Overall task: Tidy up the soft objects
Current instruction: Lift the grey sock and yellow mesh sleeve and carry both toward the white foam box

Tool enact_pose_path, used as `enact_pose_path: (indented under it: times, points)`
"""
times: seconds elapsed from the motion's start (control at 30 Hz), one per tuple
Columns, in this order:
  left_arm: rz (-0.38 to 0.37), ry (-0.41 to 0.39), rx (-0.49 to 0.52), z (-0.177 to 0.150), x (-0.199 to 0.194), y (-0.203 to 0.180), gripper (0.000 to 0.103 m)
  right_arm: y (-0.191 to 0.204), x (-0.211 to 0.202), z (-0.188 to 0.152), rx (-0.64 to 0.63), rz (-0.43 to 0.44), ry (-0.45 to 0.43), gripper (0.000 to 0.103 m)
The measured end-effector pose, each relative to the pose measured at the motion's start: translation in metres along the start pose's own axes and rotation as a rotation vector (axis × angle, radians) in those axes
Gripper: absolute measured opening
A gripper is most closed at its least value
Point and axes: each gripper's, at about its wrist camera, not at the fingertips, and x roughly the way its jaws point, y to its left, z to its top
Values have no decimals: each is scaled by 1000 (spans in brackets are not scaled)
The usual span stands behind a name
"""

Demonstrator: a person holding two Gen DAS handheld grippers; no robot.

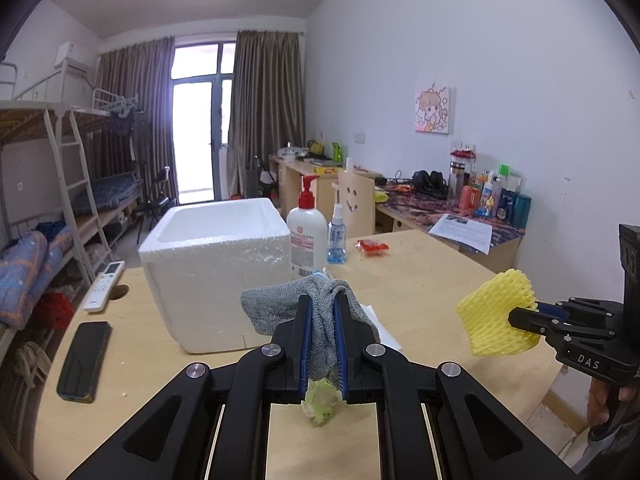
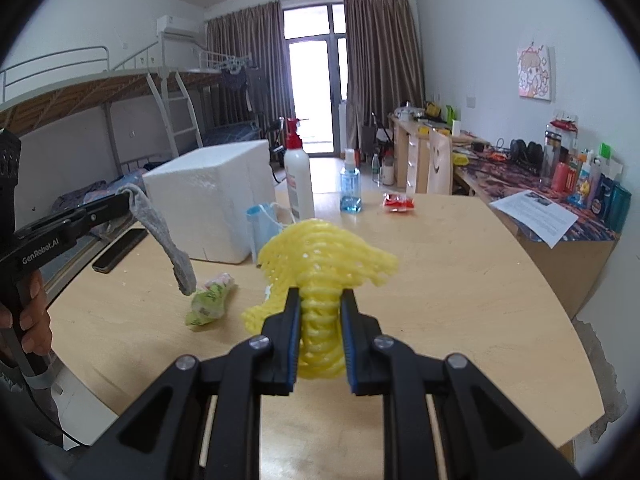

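Soft objects: a grey sock [image 1: 320,320], a yellow foam net [image 2: 320,280], a small green-and-pink soft packet [image 2: 210,300] and a blue face mask [image 2: 262,224]; two are in the air, two lie on the desk [image 2: 460,280].
Left hand-held gripper [image 1: 322,340]: jaws nearly together, pinching the grey sock, which hangs limp from the tips with its toe just above the green packet, seen from the right wrist view.
Right hand-held gripper [image 2: 320,332]: jaws narrow, squeezing the waist of the yellow foam net, which flares out in front of the tips, clear of the desk.
Green-and-pink packet: lying on the desk near the front, under the dangling sock, not picked up.
Face mask: propped against the near face of the white foam box [image 1: 216,264], touching it, outside it.
White foam box: open at the top, standing on the desk beyond both grippers; what little of its inside shows in the left wrist view looks bare.
Likely target: the foam box, judged as the only container on the desk.
Done: two soft things grasped and lifted.
Left: carry both over the box rim and release, then collect the packet and the mask.
Not soft, farther back: pump bottle [image 1: 307,232], blue spray bottle [image 1: 337,236], red wrapper [image 1: 372,246]; phone [image 1: 84,360] and remote [image 1: 104,286] at the left edge.
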Motion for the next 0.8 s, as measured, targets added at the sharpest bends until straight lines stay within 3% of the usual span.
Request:
enact_pose_path:
  times: [0.43,0.8]
  points:
    - [54,-92,52,-3,-54,-16,11,16,-38,-5,-37,25,-101,22]
    - [133,-120,43,-10,-81,-6,11,33,-44,-5,-74,92,-135,22]
